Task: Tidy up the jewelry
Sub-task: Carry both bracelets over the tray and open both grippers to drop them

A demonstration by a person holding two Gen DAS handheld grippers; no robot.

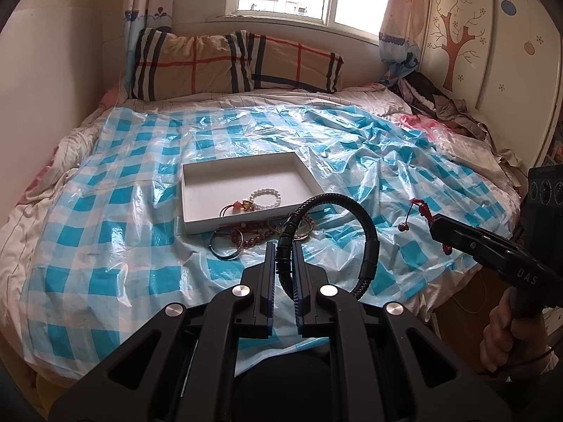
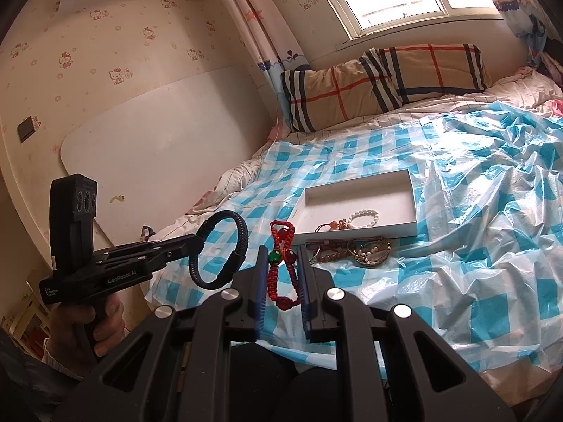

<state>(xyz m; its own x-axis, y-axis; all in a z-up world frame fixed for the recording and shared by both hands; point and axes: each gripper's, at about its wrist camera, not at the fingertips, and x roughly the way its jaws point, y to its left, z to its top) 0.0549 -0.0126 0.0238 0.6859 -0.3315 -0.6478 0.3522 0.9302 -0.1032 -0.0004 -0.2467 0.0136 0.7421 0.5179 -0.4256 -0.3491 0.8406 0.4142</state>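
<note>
My left gripper (image 1: 284, 246) is shut on a black braided leather bracelet (image 1: 366, 232), held in the air in front of the white tray (image 1: 197, 172); the bracelet also shows in the right wrist view (image 2: 239, 232). My right gripper (image 2: 281, 256) is shut on a red woven bracelet (image 2: 278, 263) with a green bead and red beads; it shows in the left wrist view (image 1: 420, 209) too. The tray (image 2: 408, 190) holds a white bead bracelet (image 1: 266, 199) and a red cord charm (image 1: 239, 206). A pile of loose jewelry (image 1: 242, 239) lies just in front of the tray.
A blue-and-white checked plastic sheet (image 1: 123, 211) covers the bed. Two plaid pillows (image 1: 197, 63) lie at the head under the window. Crumpled clothes (image 1: 440, 102) sit at the far right by the wardrobe. A white board (image 2: 158, 133) leans on the left wall.
</note>
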